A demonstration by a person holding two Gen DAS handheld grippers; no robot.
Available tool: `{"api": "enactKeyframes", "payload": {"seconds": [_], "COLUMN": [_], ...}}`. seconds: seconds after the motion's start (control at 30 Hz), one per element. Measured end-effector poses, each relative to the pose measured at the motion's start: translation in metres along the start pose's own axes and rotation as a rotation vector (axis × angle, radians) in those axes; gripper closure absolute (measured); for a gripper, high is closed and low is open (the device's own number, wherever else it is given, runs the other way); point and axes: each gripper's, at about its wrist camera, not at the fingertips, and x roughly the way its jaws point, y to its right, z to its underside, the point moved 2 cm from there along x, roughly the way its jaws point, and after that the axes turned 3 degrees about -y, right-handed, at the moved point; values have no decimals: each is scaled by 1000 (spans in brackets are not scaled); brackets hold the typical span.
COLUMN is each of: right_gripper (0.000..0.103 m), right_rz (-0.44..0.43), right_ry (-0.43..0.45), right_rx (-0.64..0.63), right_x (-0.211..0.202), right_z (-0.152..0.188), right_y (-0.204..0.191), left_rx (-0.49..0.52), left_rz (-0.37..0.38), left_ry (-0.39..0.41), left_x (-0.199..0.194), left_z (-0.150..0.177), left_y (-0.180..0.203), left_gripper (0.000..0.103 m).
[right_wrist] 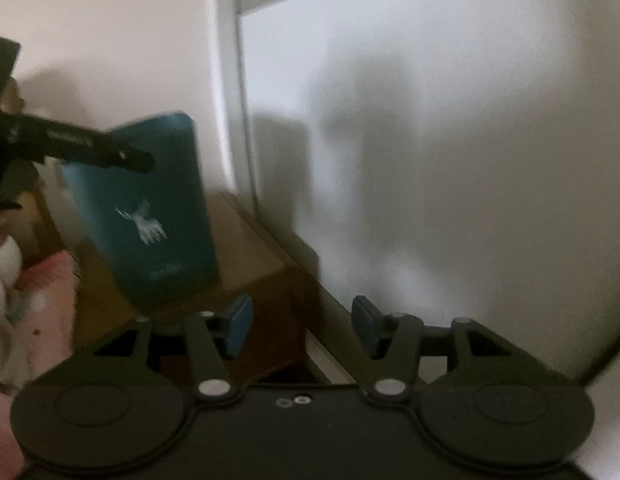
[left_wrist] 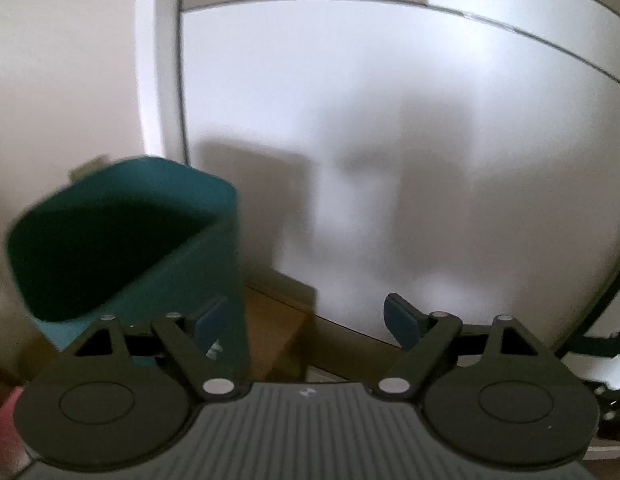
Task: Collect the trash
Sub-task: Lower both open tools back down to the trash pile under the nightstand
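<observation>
A teal trash bin [left_wrist: 122, 240] stands on the wooden floor against the wall, to the left in the left wrist view. Its open mouth looks dark inside and I cannot tell what it holds. It also shows in the right wrist view [right_wrist: 150, 216] with a white print on its side. My left gripper [left_wrist: 306, 324] is open and empty, just right of the bin and above the floor. My right gripper [right_wrist: 302, 324] is open and empty, right of the bin. The left gripper's body [right_wrist: 70, 144] crosses in front of the bin's top. No loose trash shows.
A frosted white sliding door [left_wrist: 390, 140] with a white frame [left_wrist: 162, 60] fills the view ahead, with a track along the floor [right_wrist: 322, 344]. A beige wall [left_wrist: 50, 60] is to the left. Pink and white fabric [right_wrist: 38, 304] lies at the left.
</observation>
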Motion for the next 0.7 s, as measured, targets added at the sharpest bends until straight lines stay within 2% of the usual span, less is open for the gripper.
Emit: {"api": "enactKeyframes", "payload": {"seconds": [0.23,0.3,0.33,0.43,0.6,0.7], "right_gripper": [47,47,47,46,46,46], "right_rz": [64,80,82,91,108,116], "right_ry": [-53,-75,-90,-131,-216,-262], "right_rx": [70,82,92,129,205,240], "right_x": [30,39,45,61,94,120], "right_z": [70,88,98,126,171,199], "right_y": [42,53,59,76,106,123], "left_rx": [9,3,-3,-11,14,72], "left_rz": [53,75,83,104,121,128], "left_ry": [-41,-66,-74,-86,-192,-251], "left_x": [59,82,93,128,199,244], "left_z": [40,52,57,76,108,135], "left_y": [36,44,46,55,67,82], "left_gripper": [17,11,2,1,1,1]}}
